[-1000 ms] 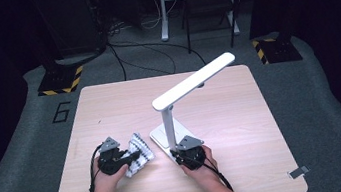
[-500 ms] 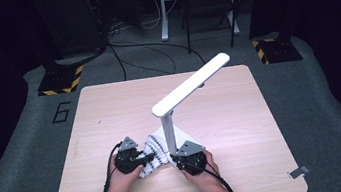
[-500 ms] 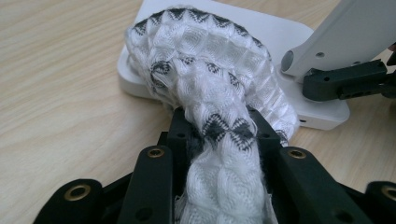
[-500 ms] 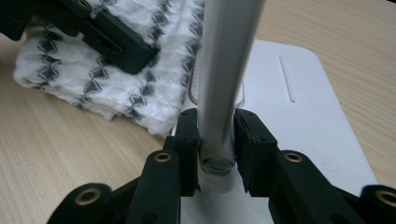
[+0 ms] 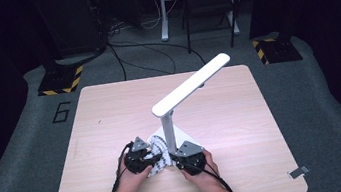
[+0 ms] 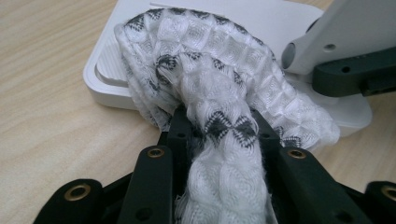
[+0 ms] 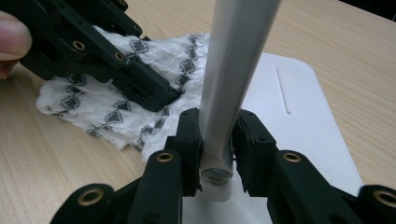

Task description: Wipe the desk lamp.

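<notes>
The left tool [image 6: 219, 135] pinches a soft, limp waffle-weave cloth [image 6: 210, 70] bunched on the lamp base [image 6: 107, 70], while the right tool [image 7: 217, 135] clamps the rigid, smooth lamp post [image 7: 233, 70], likely steadying a light, tippable lamp on the bench [image 5: 244, 131].

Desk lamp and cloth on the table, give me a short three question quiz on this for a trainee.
1. True or false: the left gripper is shut on the cloth.
2. What does the right gripper clamp? A) the lamp's post B) the cloth C) a cable
3. Fill in: part of the cloth lies on the lamp's ____, the rest on the table.

Key
1. True: a bunched fold sits pinched between its jaws.
2. A: the jaws press on the post low down, near the base.
3. base
</notes>
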Motion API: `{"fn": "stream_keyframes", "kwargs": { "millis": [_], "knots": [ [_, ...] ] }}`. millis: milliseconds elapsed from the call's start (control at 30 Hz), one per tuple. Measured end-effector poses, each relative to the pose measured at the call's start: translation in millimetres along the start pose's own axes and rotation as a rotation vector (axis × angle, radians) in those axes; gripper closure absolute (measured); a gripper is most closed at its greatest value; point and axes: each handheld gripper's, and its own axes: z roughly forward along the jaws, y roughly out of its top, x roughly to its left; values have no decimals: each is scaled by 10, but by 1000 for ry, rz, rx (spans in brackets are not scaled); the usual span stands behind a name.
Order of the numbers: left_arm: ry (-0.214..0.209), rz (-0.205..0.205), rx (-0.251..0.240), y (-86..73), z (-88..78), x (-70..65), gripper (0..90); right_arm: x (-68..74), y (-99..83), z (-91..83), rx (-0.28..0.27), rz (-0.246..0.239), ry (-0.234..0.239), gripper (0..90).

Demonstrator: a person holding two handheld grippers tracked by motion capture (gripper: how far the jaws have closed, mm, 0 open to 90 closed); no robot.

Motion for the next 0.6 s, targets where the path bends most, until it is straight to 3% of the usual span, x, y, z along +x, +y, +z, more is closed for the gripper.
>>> {"fn": "stream_keyframes", "kwargs": {
  "millis": [267,367,467,533,600],
  "knots": [
    [76,-45,-15,34,1,216,683,10,4,-10,17,14,5,723],
    [84,-90,-32,38,8,331,684,-10,3,-13,10,-21,11,722],
    [98,-119,-54,31,16,421,685,8,1,-14,8,8,2,721],
    [123,-145,-63,35,19,460,685,1,-3,-22,12,-5,8,720],
    [117,-149,-46,44,7,499,686,4,-4,-21,9,0,7,720]
  ]
}}
